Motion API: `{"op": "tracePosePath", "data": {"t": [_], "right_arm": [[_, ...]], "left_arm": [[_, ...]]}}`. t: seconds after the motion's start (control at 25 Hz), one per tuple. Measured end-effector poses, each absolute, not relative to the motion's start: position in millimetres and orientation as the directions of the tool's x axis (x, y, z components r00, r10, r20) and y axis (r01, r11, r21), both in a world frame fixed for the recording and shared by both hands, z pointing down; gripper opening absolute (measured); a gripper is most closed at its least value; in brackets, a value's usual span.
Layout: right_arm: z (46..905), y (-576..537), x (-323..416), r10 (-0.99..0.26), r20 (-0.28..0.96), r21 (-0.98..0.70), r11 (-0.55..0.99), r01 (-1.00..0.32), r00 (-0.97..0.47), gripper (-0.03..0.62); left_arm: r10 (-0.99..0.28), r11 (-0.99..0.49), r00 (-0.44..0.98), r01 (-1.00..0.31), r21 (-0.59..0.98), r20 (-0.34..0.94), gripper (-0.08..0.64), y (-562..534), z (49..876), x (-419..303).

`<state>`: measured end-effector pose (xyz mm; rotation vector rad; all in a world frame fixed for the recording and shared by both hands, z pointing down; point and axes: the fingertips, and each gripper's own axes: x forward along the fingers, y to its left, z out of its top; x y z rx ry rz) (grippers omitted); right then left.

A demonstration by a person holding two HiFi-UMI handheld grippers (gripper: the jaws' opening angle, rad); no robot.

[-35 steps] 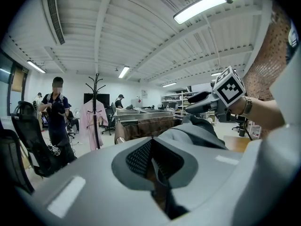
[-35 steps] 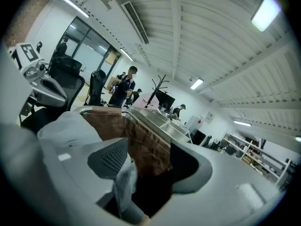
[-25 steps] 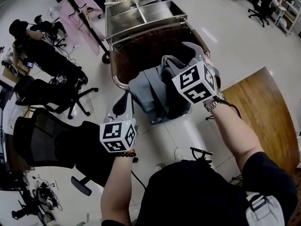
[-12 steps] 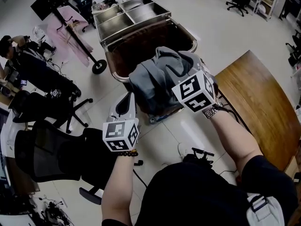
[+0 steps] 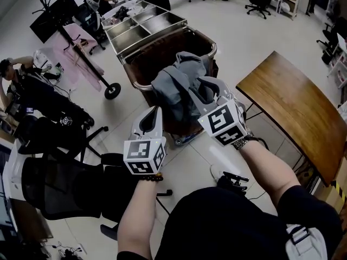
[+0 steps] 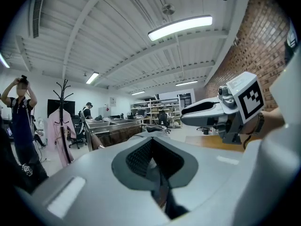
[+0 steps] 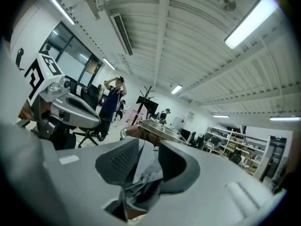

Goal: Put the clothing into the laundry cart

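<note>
A grey garment (image 5: 176, 88) hangs bunched over the near rim of the brown laundry cart (image 5: 142, 84). My right gripper (image 5: 204, 89) is shut on it. In the right gripper view grey cloth (image 7: 143, 173) fills the gap between the pads, and the jaws have just been closing on it. My left gripper (image 5: 153, 114) is held left of the garment and short of the cart. Its jaws meet with nothing between them (image 6: 153, 144). The cart (image 6: 113, 133) stands straight ahead of both grippers.
Steel tray compartments (image 5: 146, 23) sit at the cart's far end. A wooden table (image 5: 293, 102) stands at the right. A black office chair (image 5: 54, 183) is at the lower left. A coat rack with a pink garment (image 5: 73, 37) and seated people (image 5: 21, 75) are at the left.
Both grippers have moved forward towards the cart and risen a little. The grey garment has travelled with the right gripper and now sits higher over the cart's rim.
</note>
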<state>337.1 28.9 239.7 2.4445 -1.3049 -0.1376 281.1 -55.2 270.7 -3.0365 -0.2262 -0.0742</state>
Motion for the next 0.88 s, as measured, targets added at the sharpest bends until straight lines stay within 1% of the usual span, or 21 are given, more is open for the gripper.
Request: {"op": "tracePosePath", "data": {"t": [0.24, 0.44, 0.6, 0.88], "right_arm": [[252.7, 43.0, 262.4, -0.829, 0.066, 0.273, -0.521, -0.809, 0.556, 0.109], [245.3, 52.4, 223.5, -0.834, 0.041, 0.218, -0.53, -0.82, 0.55, 0.078], [252.1, 66.9, 206.2, -0.835, 0.01, 0.227, -0.533, -0.815, 0.55, 0.043], [256.0, 91.1, 201.8, -0.84, -0.015, 0.227, -0.531, -0.816, 0.543, 0.003]], "left_arm": [[0.212, -0.97, 0.977, 0.214, -0.115, 0.031, 0.002, -26.3, 263.7, 228.8], [0.24, -0.963, 0.971, 0.24, -0.123, 0.017, 0.002, -9.1, 250.4, 203.6], [0.242, -0.961, 0.97, 0.241, -0.132, 0.008, 0.002, 8.3, 260.4, 195.0], [0.234, -0.964, 0.972, 0.231, -0.135, -0.006, 0.002, 35.2, 264.5, 194.1]]}}
